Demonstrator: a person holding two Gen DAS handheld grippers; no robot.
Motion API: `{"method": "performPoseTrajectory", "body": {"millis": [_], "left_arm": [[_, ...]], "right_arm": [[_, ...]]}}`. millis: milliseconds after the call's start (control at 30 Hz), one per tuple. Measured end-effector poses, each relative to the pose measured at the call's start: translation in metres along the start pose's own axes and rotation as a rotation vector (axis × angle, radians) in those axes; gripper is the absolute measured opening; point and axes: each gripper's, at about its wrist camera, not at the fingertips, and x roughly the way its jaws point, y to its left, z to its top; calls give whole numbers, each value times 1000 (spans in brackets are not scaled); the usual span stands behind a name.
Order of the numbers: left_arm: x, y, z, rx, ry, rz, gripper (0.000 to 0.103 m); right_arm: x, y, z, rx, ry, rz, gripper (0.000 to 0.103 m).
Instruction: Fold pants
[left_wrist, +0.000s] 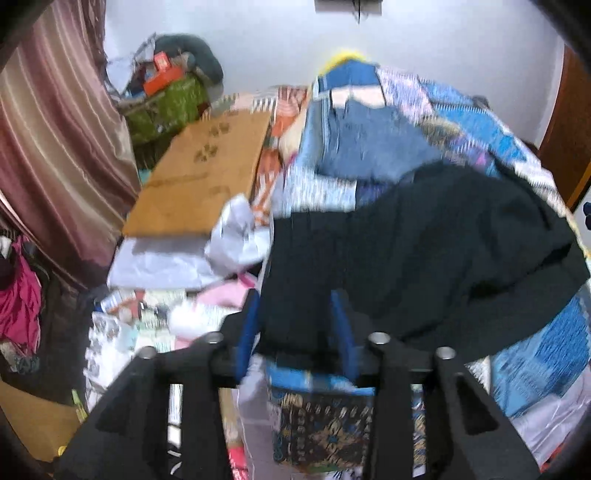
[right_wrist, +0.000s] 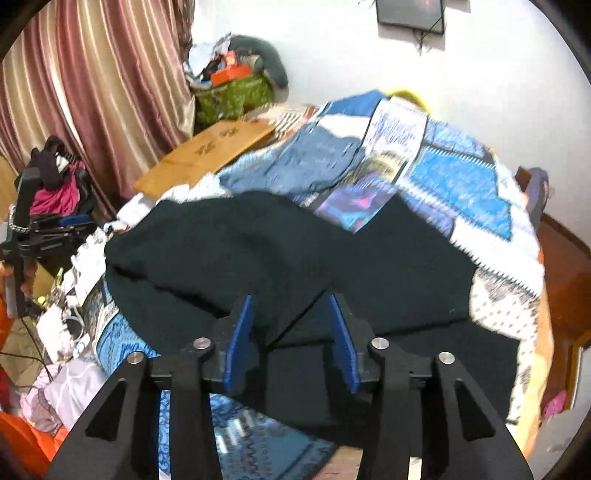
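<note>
Bright, even room light; both fisheye views motion-blurred, edges bent with dark corner vignettes

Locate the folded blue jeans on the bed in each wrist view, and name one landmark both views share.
Left wrist view: the blue jeans lie upper centre, on the patchwork quilt, beyond the black pants.
Right wrist view: the blue jeans lie upper centre-left, again on the quilt behind the black pants.
Shared landmark: the wooden board, left of the jeans in both views.
</note>
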Motion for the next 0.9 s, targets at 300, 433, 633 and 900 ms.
{"method": "performPoseTrajectory", "body": {"millis": [300,433,633,900], "left_arm": [[18,-40,76,26,-72,-51,60],[43,-63,102,49,-70,-63,67],[87,-90,133,66,-54,-57,84],[146,-108,148,72,26,-84,84]], "right_arm": [[10,-39,37,37,-49,-86,46],[32,-63,54,71,-35,-87,48],[81,-102,76,135,21,-79,48],[160,-135,99,149,106,-86,48]]}}
